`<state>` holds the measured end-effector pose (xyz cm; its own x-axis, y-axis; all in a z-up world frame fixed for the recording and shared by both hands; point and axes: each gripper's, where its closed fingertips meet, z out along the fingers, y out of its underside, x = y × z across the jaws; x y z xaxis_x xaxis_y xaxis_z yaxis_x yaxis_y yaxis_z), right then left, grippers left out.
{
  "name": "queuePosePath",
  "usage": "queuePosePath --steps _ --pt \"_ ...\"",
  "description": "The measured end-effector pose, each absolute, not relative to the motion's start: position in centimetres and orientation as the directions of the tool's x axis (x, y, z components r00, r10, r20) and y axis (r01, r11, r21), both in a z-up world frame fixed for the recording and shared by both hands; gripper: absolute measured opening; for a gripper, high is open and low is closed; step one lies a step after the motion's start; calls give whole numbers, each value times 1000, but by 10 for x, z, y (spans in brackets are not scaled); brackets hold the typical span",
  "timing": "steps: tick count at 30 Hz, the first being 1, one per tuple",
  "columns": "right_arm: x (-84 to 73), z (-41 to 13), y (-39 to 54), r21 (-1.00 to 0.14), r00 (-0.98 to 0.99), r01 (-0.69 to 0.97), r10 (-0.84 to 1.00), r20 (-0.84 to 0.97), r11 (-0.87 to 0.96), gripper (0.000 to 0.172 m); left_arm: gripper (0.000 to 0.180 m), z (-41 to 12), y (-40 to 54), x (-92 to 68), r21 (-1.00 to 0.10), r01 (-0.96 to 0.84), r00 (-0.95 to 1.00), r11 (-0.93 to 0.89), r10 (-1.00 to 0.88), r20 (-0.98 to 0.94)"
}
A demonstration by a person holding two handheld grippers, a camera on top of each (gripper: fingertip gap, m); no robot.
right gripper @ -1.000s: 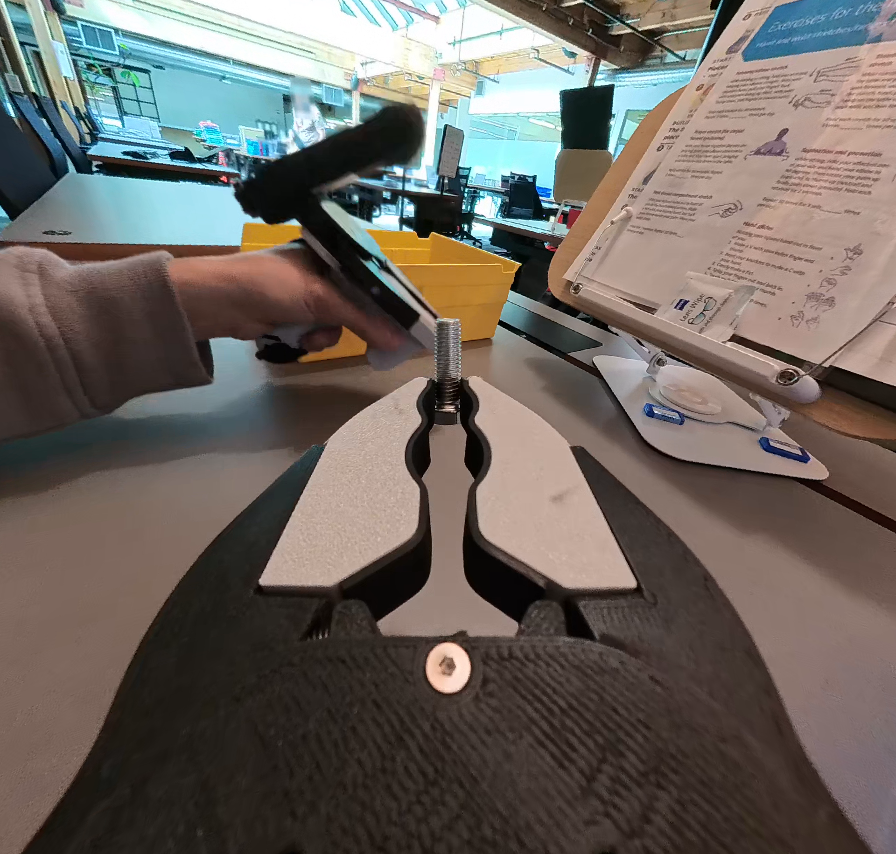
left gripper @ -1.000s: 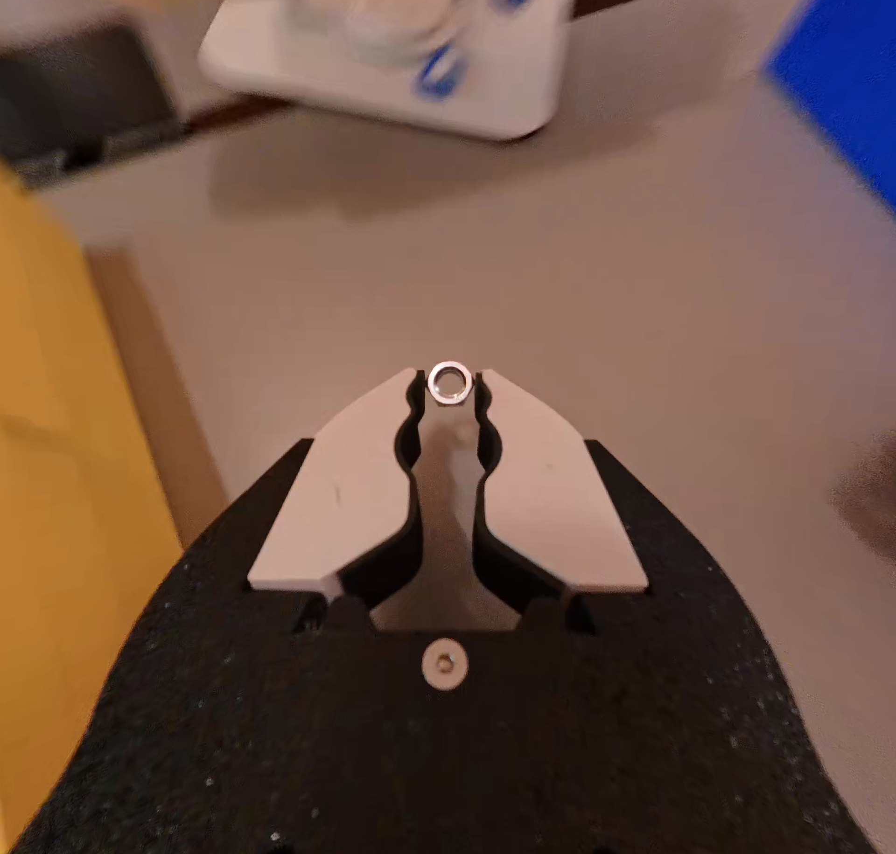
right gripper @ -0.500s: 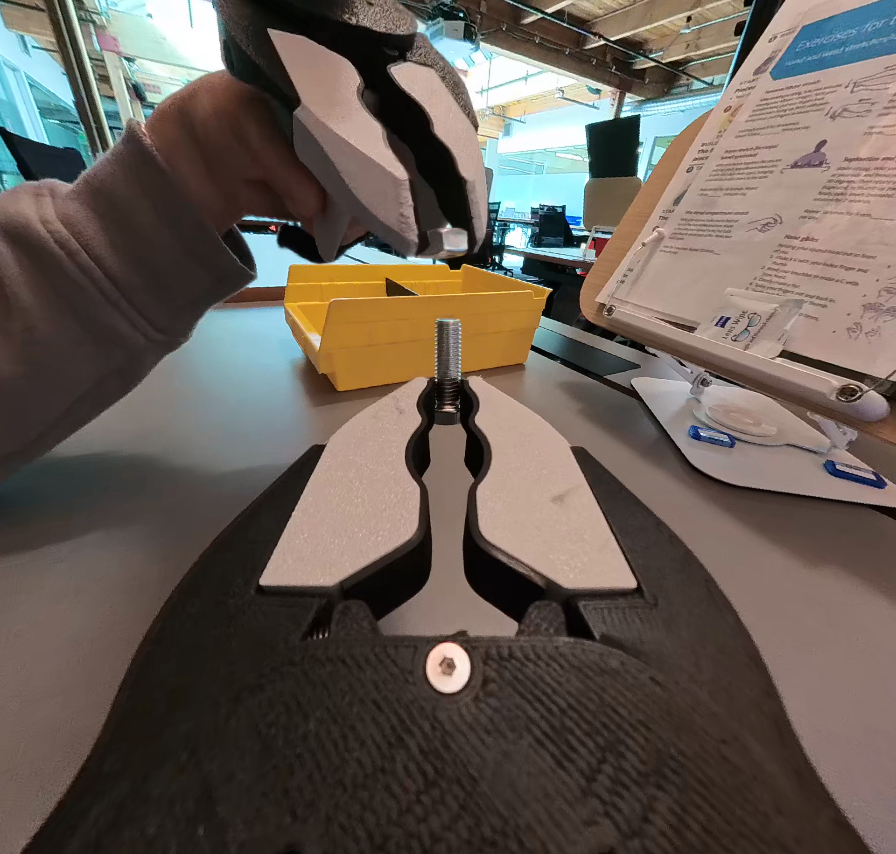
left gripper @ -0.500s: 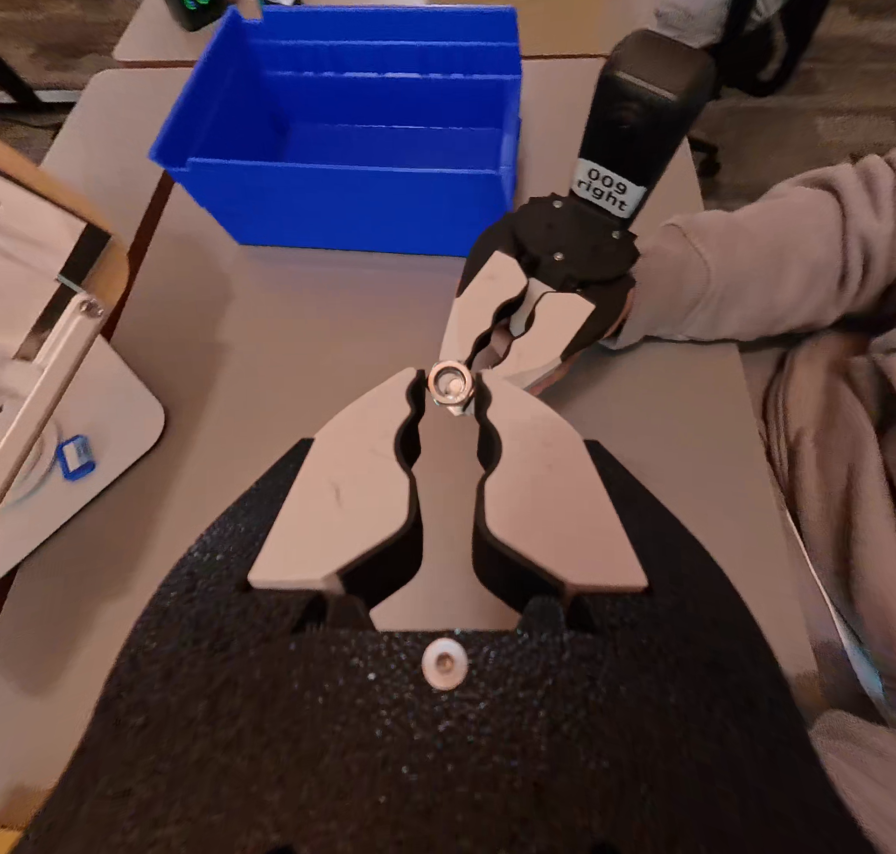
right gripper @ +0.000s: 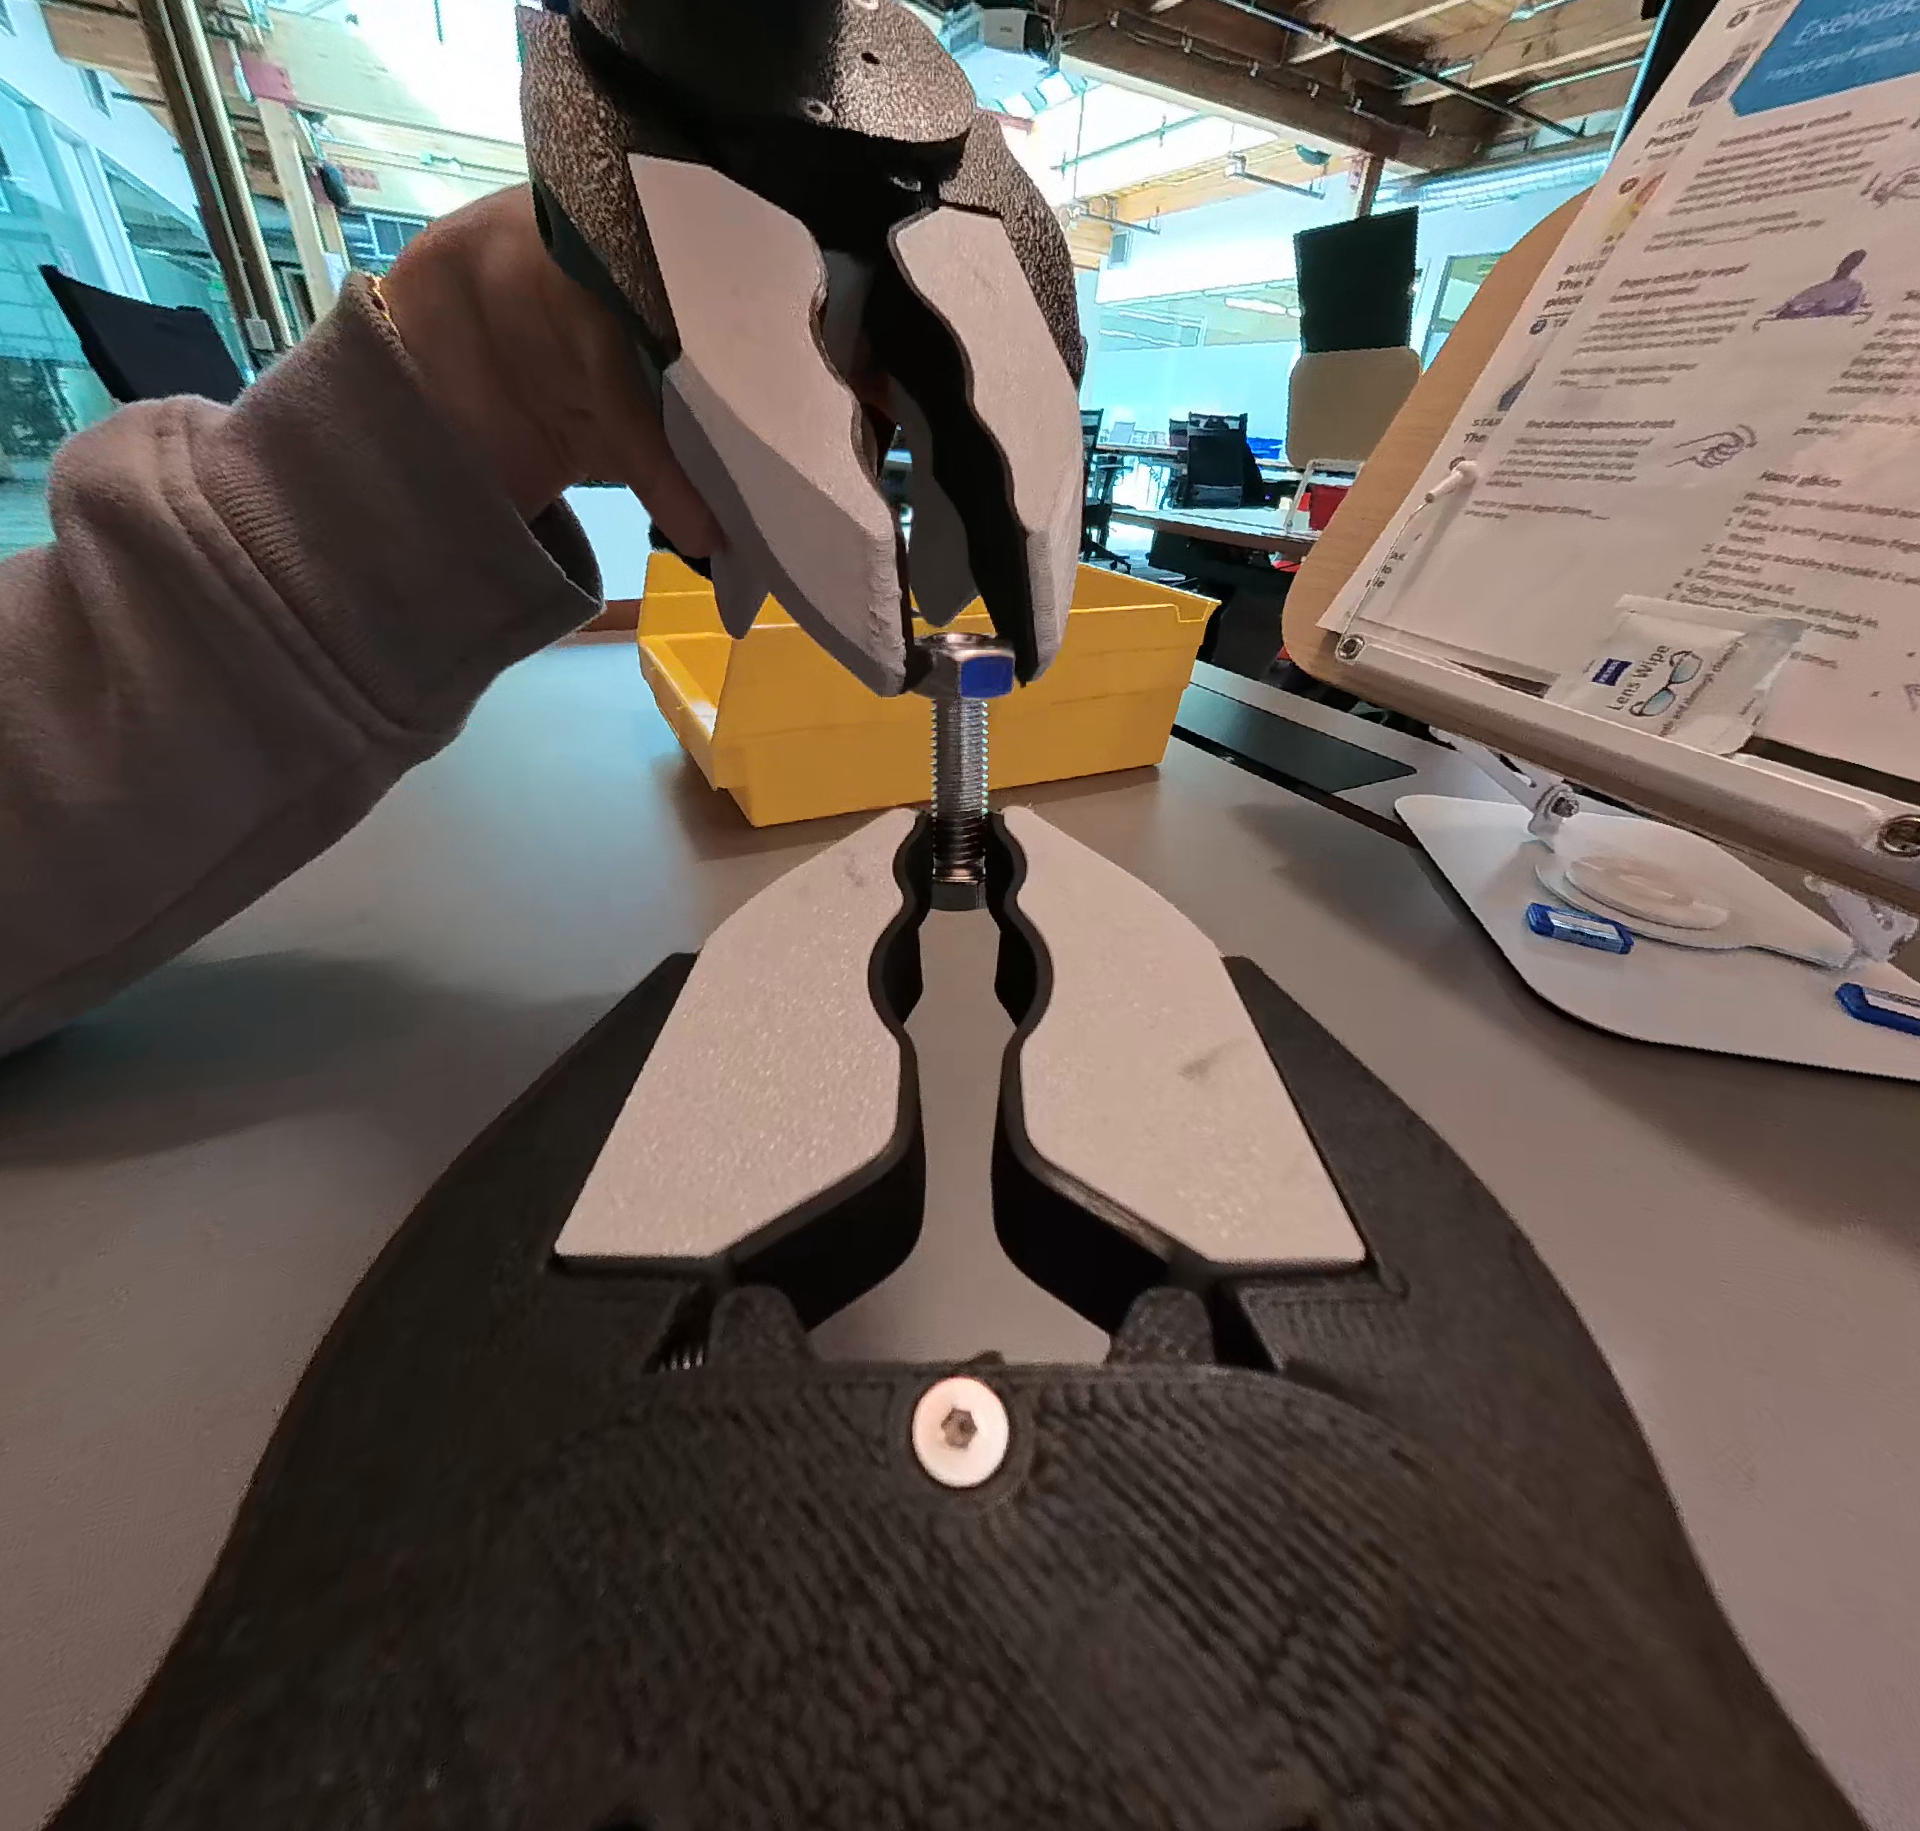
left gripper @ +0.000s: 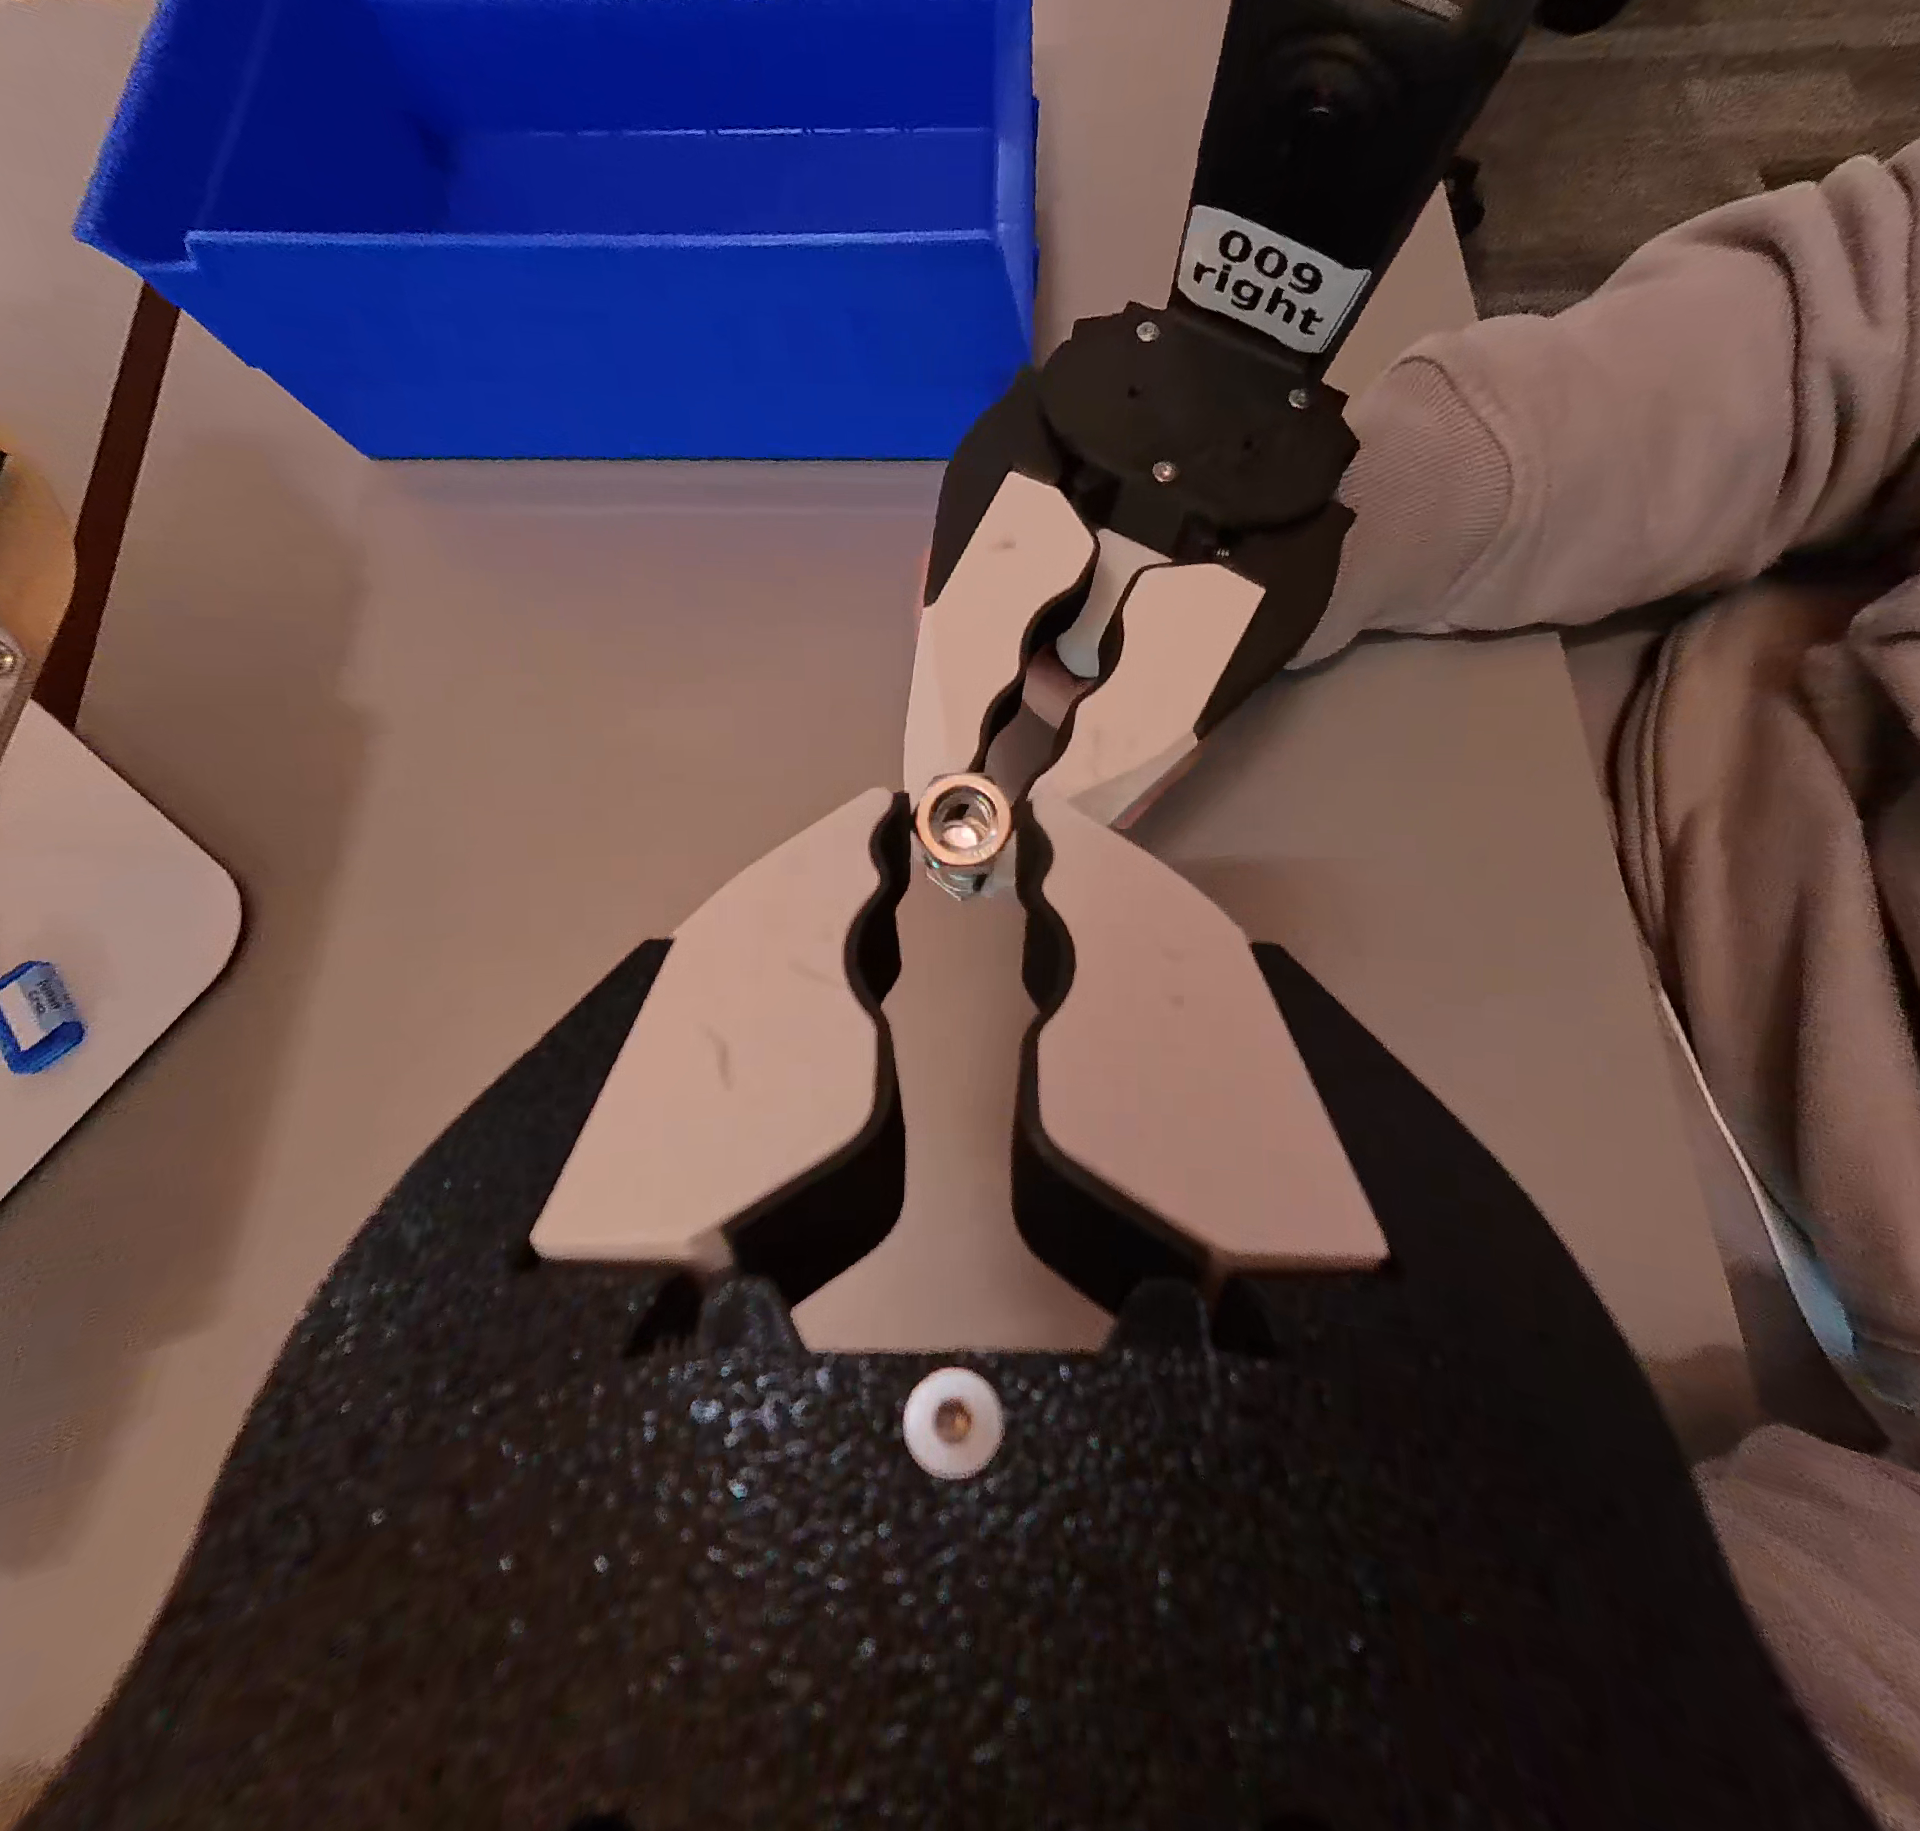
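The bolt (right gripper: 958,763) and nut (right gripper: 956,675) were shiny metal. Both bins, blue (left gripper: 582,223) and yellow (right gripper: 831,732), were glossy plastic. The table (right gripper: 416,898) looked matt and smooth.

The left wrist view looked steeply down on the table (left gripper: 520,742) from close; the right wrist view looked level across it; both shared the bolt (right gripper: 958,763) and nut (left gripper: 964,831)
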<state>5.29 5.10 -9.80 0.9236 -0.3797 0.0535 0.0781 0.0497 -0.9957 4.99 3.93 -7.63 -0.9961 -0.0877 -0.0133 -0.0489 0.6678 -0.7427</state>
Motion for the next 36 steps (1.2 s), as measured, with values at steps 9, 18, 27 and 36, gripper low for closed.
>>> queuePosePath --steps 9,18,27,36 --pt "52 -97 51 -996 927 75 -371 49 56 9 19 -78 41 49 -719 -20 -994 694 -91 -61" --pt "52 -96 51 -995 930 68 -366 35 76 9 19 -76 40 49 -744 -24 -995 667 -88 -48" --pt "51 -95 51 -994 932 65 -362 30 84 9 25 -70 37 50 -767 -13 -993 642 -97 -64" --pt "55 -86 43 -988 927 56 -375 -3 146 9 39 -9 28 52 -955 -20 -984 297 -176 -34"
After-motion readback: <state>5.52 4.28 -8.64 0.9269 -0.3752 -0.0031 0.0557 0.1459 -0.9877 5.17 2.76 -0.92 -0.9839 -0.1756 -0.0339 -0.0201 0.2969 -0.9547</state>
